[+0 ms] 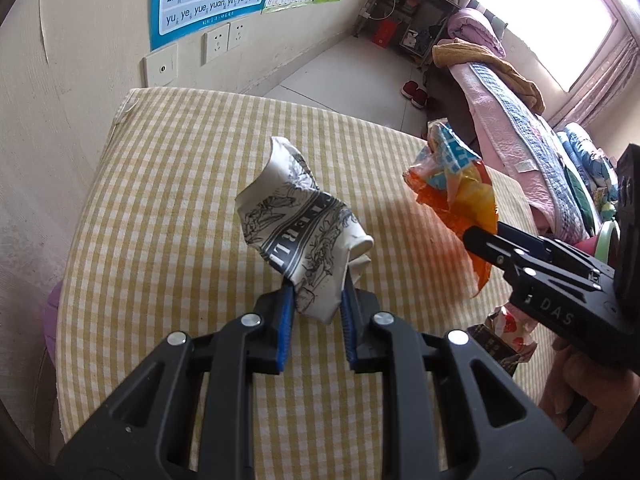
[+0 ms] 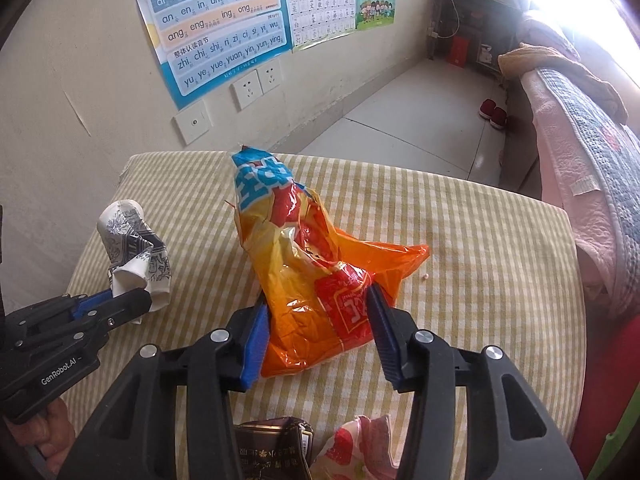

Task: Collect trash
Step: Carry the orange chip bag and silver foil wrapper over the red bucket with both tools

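Both grippers are black with blue pads [image 1: 285, 320] and silver screws; the left gripper [image 2: 132, 300] is marked "GenRobot.AI".

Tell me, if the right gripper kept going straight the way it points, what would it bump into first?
The orange snack bag already sits between the right gripper's fingers, so it comes first. Past it, probably the checked tablecloth, though depth is hard to judge.

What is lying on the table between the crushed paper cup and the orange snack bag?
Nothing. In the right wrist view only bare checked tablecloth shows between the crushed paper cup and the orange snack bag.
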`<state>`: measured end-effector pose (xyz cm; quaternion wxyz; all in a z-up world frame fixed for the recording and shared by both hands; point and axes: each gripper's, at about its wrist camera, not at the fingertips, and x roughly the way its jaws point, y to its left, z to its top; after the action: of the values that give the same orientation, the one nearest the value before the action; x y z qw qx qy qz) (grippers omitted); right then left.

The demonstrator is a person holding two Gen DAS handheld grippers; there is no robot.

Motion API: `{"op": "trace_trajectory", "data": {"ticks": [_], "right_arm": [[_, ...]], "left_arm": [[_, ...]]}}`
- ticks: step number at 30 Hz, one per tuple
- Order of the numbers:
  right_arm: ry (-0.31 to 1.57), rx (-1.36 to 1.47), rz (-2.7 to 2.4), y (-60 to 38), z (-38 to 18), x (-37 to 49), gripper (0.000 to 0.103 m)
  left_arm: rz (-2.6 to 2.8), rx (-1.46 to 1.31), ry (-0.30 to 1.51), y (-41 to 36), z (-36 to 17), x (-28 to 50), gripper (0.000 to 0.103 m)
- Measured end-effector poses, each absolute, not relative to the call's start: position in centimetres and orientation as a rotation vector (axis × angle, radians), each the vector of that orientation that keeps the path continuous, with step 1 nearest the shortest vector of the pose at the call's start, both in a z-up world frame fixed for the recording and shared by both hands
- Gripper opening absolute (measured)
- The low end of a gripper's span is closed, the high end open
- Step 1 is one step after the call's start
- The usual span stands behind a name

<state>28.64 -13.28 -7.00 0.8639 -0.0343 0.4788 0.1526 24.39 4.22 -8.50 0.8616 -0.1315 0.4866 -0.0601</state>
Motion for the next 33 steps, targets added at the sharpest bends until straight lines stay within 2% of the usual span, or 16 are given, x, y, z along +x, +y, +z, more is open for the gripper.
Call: {"op": "trace_trajectory", "data": {"ticks": [9, 17, 23, 33], "right_arm": [[0.94, -0.008, 0.305, -15.9, -3.3, 24.8, 0.045], [0.875, 0.106, 0.254, -20.7, -0.4, 20.1, 0.045], [0.792, 0.128, 0.18, -24.9, 1.9, 17.0, 0.045], [0.698, 0.246, 0.069, -32.2, 3.9, 14.3, 0.045]], "left_arm": [[-0.146, -0.244, 0.968, 3.0, -5.3, 22.7, 0.02], [-0.209, -0.189, 0.875, -1.4, -0.6, 21.2, 0.02], [-0.241, -0.214, 0.874, -4.3, 0.9, 19.8, 0.02], [-0.381, -0.092, 0.842, -12.4, 4.8, 18.6, 0.02]]}}
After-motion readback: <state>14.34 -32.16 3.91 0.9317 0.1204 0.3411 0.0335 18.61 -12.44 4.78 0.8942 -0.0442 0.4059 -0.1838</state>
